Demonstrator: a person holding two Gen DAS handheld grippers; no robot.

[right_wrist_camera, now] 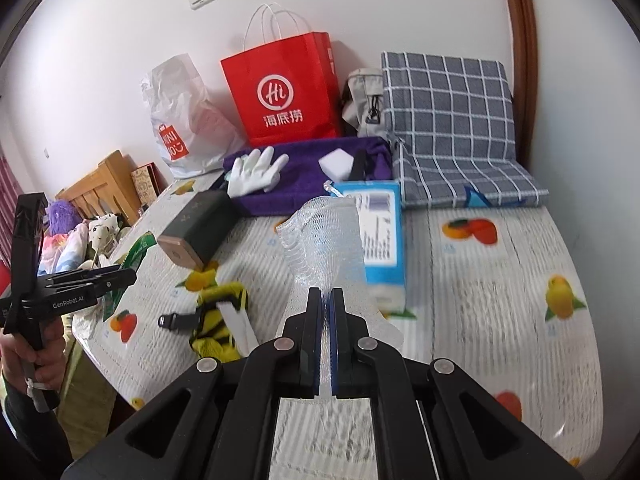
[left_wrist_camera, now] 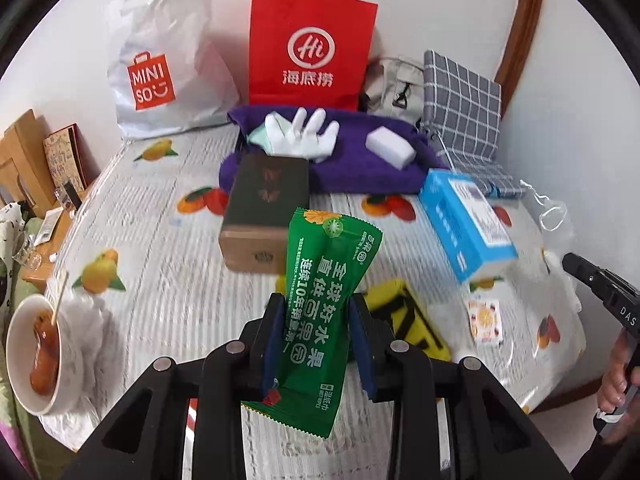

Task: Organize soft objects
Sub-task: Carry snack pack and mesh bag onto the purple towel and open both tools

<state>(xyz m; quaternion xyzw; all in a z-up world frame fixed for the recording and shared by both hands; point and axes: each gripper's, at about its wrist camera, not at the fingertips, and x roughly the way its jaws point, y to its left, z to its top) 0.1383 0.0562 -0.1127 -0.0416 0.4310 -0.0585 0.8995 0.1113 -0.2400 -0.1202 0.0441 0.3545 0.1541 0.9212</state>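
My left gripper (left_wrist_camera: 318,312) is clamped on a green wet-wipe packet (left_wrist_camera: 320,316), pads pressing its crumpled middle, the packet standing up between the fingers and clear of the fruit-print tablecloth (left_wrist_camera: 168,280). My right gripper (right_wrist_camera: 327,300) is squeezed tight on a white foam net sleeve (right_wrist_camera: 320,240), which rises from the fingers and hangs above the cloth. I take the dark green box (left_wrist_camera: 266,216) in the middle of the table as my landmark. Behind it, touching its far end, lies the purple towel (left_wrist_camera: 360,160) with a white glove (left_wrist_camera: 304,132) and a white sponge block (left_wrist_camera: 390,146) on top; behind the towel the red paper bag (left_wrist_camera: 312,44) and white shopping bag (left_wrist_camera: 160,60) stand against the wall. Right of the box sits the blue carton (left_wrist_camera: 466,224), tilted, with bare cloth between them. Nearer to me than the box lies a yellow-and-black item (left_wrist_camera: 404,316), just beside my left fingers. Far left of the box, at the table's edge, a bowl (left_wrist_camera: 36,356) with a skewer sits, and the widest open stretch of cloth lies between bowl and box.
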